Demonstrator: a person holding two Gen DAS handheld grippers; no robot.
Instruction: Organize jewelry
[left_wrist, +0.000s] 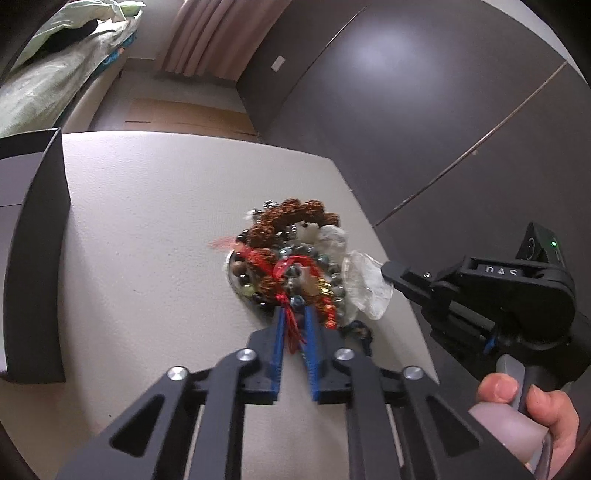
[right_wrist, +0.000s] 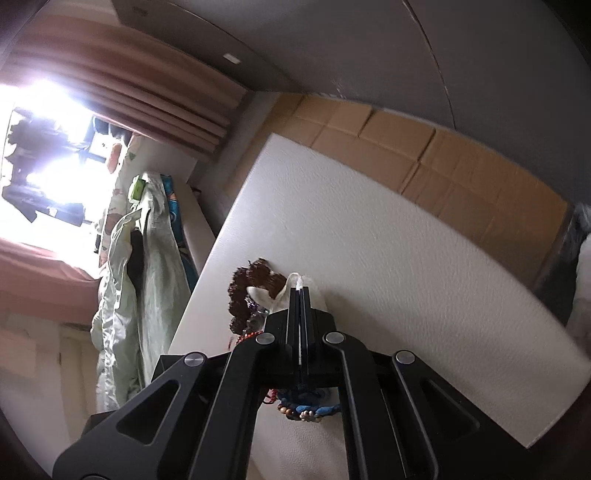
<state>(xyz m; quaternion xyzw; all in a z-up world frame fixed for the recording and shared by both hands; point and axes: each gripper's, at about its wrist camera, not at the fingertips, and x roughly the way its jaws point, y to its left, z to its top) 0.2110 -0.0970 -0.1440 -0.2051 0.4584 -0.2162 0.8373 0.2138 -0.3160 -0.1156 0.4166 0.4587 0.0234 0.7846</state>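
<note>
Blue-padded fingers (left_wrist: 280, 332) of the left gripper (left_wrist: 294, 314) are seen nearest, narrowed to a small gap with red cord (left_wrist: 293, 328) hanging between them; whether the cord is actually pinched cannot be told. Just beyond their tips the jewelry pile (left_wrist: 291, 258) is heaped on a small round dish (left_wrist: 232, 273) on the white bench (left_wrist: 147, 240). Brown knobbly beads (left_wrist: 291, 214) are laid over the far side of the pile, and grey and dark beads are mixed in nearer. At the pile's right edge a clear plastic bag (left_wrist: 365, 284) is held by the right gripper (left_wrist: 386, 271), which comes in from the right with a hand (left_wrist: 532, 413) on its grip. In the right wrist view the right gripper's fingers (right_wrist: 293, 314) are pressed together on the white edge of the bag (right_wrist: 295, 282), with the brown beads (right_wrist: 255, 277) just to the left. A blue braided bracelet (right_wrist: 306, 404) lies on the bench beneath that gripper. A dark box (left_wrist: 37, 258) stands at the bench's left edge.
</note>
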